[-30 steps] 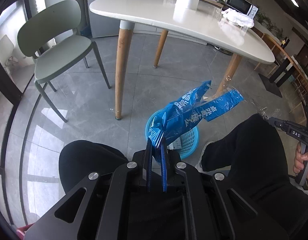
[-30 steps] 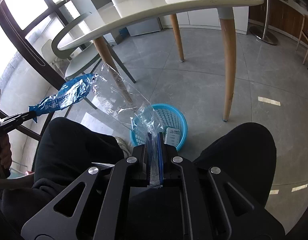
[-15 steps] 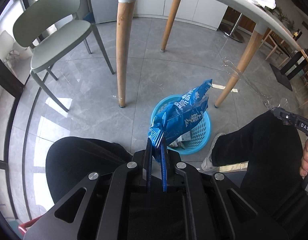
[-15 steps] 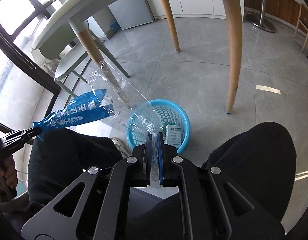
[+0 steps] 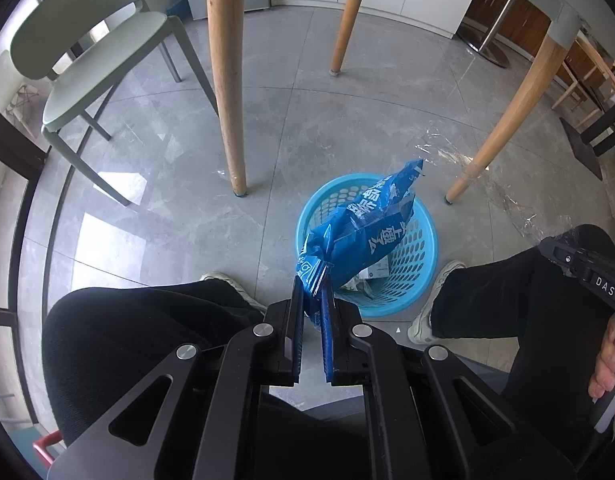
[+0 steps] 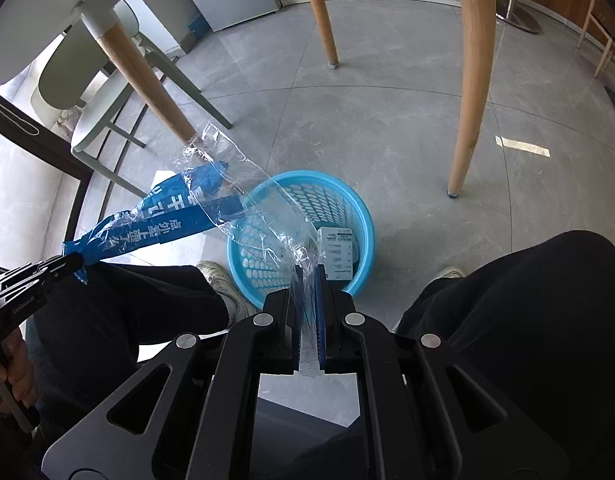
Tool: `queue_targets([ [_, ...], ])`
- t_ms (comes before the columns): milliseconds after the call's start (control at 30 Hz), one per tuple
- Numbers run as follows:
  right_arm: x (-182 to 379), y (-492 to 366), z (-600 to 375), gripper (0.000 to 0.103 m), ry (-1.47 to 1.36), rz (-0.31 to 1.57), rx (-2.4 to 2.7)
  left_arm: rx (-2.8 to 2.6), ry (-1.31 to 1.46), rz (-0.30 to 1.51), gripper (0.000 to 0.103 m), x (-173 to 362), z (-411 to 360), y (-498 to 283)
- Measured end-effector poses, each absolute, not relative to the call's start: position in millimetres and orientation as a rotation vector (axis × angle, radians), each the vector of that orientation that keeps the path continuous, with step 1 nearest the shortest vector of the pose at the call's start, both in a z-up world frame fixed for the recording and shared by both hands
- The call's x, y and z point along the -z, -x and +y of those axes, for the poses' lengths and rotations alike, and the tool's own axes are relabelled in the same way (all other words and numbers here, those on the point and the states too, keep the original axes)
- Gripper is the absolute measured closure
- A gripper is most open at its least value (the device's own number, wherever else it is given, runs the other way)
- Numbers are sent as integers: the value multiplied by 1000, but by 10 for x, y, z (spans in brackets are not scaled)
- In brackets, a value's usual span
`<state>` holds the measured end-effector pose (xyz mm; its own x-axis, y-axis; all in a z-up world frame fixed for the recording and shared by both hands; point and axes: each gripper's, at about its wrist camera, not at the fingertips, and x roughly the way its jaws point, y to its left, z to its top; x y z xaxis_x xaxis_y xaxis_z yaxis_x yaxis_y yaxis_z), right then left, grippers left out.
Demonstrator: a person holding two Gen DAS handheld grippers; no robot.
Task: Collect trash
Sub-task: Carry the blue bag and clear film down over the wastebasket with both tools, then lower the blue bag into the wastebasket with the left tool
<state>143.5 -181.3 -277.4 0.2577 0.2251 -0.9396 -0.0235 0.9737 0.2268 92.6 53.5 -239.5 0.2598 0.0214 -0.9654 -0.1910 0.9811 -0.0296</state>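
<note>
Glossy blue wrapper [image 5: 363,228], clear crinkly film [image 6: 243,192], perforated plastic basket [image 5: 411,256].

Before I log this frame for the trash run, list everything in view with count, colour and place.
blue wrapper: 1, blue with white print, above the basket, held by the left gripper.
clear film: 1, transparent, held by the right gripper.
basket: 1, light blue, on the floor between the feet.
small box: 1, white, inside the basket.
table legs: 3, wooden, beyond the basket.
chair: 1, pale green, far left.
left gripper: 1, black, shut.
right gripper: 1, black, shut.
legs: 2, black trousers, either side of the basket.
</note>
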Motion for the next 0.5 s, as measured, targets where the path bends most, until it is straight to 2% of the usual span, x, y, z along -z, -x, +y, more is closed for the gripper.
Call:
queue_targets([
  [267, 3082, -1576, -1714, 98, -157, 1363, -148, -164, 178, 1407, 96, 2891, 505, -1172],
  [500, 3431, -1772, -1593, 98, -128, 1417, -124, -158, 174, 1424, 96, 3065, 426, -1342],
])
